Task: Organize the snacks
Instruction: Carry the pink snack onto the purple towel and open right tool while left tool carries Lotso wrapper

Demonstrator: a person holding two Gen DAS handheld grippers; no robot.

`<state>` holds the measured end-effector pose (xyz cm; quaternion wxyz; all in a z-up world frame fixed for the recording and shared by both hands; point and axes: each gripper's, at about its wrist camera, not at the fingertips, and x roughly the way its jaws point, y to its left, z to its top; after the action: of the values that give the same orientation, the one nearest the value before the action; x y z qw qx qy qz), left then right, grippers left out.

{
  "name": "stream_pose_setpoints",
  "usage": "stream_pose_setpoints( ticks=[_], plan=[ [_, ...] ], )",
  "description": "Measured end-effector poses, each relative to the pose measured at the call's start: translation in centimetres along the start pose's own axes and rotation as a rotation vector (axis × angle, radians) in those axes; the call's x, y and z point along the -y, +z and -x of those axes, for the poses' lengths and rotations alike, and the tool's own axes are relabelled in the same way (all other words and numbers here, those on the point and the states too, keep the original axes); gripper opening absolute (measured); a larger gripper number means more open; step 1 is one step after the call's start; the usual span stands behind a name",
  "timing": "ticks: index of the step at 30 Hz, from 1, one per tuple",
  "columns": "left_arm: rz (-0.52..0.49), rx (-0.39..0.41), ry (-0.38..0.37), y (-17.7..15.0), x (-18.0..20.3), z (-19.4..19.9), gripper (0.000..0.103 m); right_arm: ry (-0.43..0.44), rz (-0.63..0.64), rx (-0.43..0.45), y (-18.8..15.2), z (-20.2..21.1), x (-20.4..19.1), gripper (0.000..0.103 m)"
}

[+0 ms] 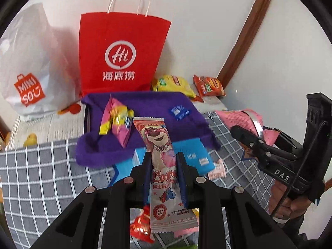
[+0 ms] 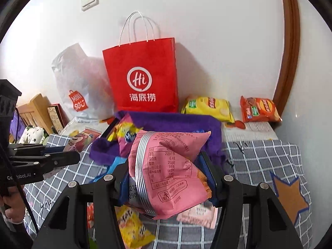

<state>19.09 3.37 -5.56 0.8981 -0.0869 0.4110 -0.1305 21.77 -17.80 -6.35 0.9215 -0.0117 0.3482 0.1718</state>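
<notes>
My left gripper (image 1: 164,157) is shut on a long pale bear-print snack packet (image 1: 160,145), lifted above the checked bed cover; it also shows from the side as the left gripper (image 2: 70,153) with the bear-print snack packet (image 2: 83,139). My right gripper (image 2: 166,161) is shut on a puffy pink snack bag (image 2: 166,170) held in the air; in the left wrist view the right gripper (image 1: 247,130) carries the pink snack bag (image 1: 242,118). A purple cloth-covered box (image 1: 145,112) ahead holds a pink-yellow candy bag (image 1: 118,122) and a small blue packet (image 1: 178,112).
A red paper bag (image 1: 122,54) and a white plastic bag (image 1: 31,72) stand against the wall. Yellow chip bag (image 1: 172,84) and orange chip bag (image 1: 209,87) lie at the back right. Loose snacks (image 2: 132,228) lie on the checked cover (image 2: 259,155) below. A blue box (image 1: 195,157) lies under the purple cloth.
</notes>
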Motion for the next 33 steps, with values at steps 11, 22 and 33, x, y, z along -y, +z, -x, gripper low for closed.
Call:
stream_pose_setpoints(
  ticks=[11,22,33],
  plan=[
    [0.048,0.024,0.005,5.5,-2.6,-2.3,0.022,0.029,0.01,-0.001,4.9,-4.8,0.0,0.057],
    [0.073,0.011,0.024,8.4,-5.0,-5.5,0.022,0.081,0.052,-0.017,8.6,-10.5,-1.3,0.057],
    [0.091,-0.043,0.046,7.8,-6.4,-8.2,0.022,0.07,0.091,-0.081,7.3,-13.8,0.3,0.057]
  ],
)
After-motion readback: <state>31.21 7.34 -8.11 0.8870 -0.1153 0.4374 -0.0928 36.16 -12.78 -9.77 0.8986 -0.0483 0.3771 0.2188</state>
